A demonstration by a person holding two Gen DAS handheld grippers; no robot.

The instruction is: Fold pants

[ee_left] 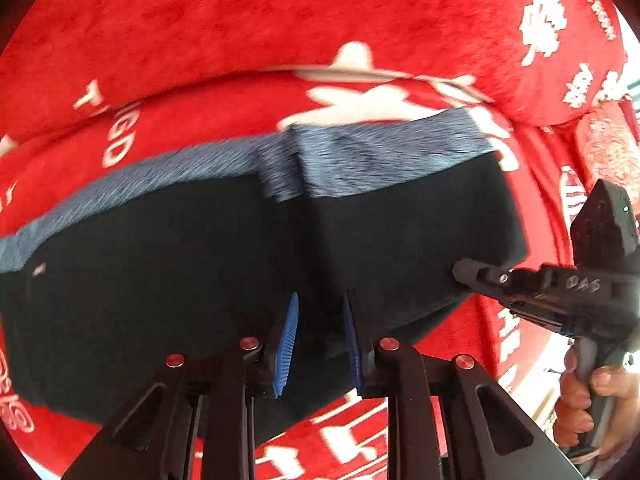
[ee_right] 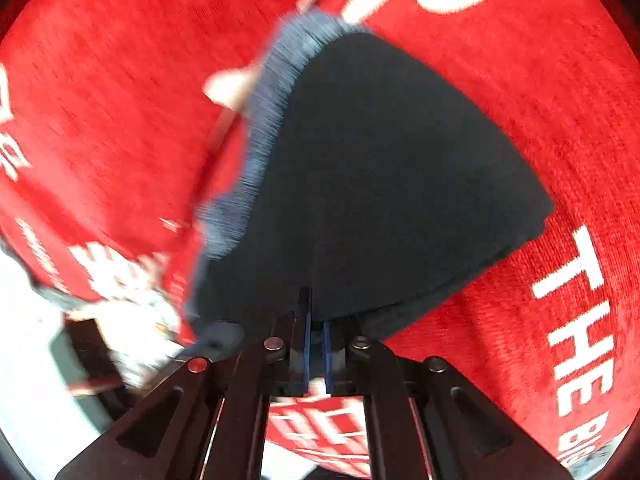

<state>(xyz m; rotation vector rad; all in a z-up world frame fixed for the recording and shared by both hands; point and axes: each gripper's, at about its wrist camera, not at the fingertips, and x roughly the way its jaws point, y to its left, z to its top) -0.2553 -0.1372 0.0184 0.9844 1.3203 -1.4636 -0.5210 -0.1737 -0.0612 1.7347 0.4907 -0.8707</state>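
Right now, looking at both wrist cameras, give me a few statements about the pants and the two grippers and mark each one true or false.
1. The pants are dark with a blue-grey waistband. True.
2. The pants lie on a green cloth. False: they lie on a red cloth with white lettering.
3. The right gripper is shut on the pants' edge. True.
4. The left gripper is clamped tight on the waistband. False: its blue pads stand apart, open, at the dark near edge.
5. The right gripper shows in the left wrist view at the pants' right edge. True.
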